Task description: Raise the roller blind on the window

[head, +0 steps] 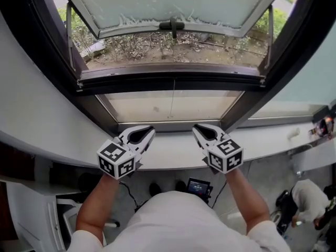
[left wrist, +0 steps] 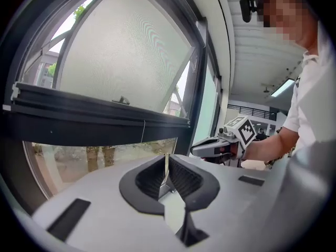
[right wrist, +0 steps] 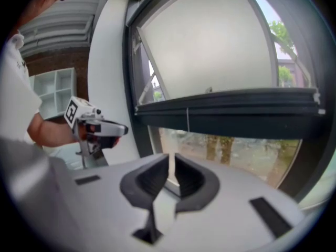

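The window has a dark frame (head: pixel 173 80) with its frosted upper sash (head: pixel 173 1) swung outward. A thin cord (head: pixel 172 98) hangs from the dark crossbar in front of the lower pane (head: pixel 136 106); it also shows as the cord (left wrist: pixel 144 131) and the cord (right wrist: pixel 187 121). No blind fabric is clearly visible. My left gripper (head: pixel 150 131) and right gripper (head: pixel 196 129) hover side by side over the white sill (head: pixel 173 152), pointing at the lower pane. Both are shut with nothing between the jaws: left gripper (left wrist: pixel 167 160), right gripper (right wrist: pixel 172 160). Neither touches the cord.
A handle (head: pixel 172 25) sits on the open sash's lower edge. White walls flank the window. Below the sill, the floor holds a small device (head: pixel 198 186), and another person (head: pixel 310 198) is at the lower right. White shelving (right wrist: pixel 52 96) stands behind my left side.
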Demonstrator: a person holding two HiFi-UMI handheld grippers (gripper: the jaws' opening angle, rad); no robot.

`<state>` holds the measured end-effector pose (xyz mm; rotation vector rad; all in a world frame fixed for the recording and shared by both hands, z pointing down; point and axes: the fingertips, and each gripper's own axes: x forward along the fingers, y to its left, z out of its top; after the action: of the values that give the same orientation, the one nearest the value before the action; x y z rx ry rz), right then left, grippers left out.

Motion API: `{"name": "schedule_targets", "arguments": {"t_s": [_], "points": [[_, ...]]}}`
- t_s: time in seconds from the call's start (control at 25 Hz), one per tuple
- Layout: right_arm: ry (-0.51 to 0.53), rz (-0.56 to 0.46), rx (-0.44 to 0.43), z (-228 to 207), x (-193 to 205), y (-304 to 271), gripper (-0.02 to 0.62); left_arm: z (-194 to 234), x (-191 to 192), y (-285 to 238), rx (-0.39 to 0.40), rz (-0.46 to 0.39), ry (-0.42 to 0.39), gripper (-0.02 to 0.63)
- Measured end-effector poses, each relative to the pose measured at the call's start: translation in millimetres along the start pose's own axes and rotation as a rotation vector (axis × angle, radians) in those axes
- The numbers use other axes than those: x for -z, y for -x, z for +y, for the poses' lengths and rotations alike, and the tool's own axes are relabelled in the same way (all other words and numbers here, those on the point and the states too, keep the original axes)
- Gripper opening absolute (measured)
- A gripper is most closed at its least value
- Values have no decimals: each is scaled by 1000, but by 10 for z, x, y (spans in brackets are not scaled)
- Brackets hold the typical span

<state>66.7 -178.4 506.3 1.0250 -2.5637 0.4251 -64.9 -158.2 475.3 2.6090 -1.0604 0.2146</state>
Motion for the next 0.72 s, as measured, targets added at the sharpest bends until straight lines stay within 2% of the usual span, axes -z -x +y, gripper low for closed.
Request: {"name": "schedule_targets", "arguments": {"t_s": [0.32, 0.48, 0.72], "points": [[88, 7, 47, -227, -228, -102, 26, 216, -208, -95, -48, 14, -97, 33], [224, 19, 103, -334, -377, -178, 28, 357, -326, -165, -69, 40, -162, 75], [439, 64, 161, -458, -561, -356, 55, 572, -474, -291, -119, 93, -316, 95]]}}
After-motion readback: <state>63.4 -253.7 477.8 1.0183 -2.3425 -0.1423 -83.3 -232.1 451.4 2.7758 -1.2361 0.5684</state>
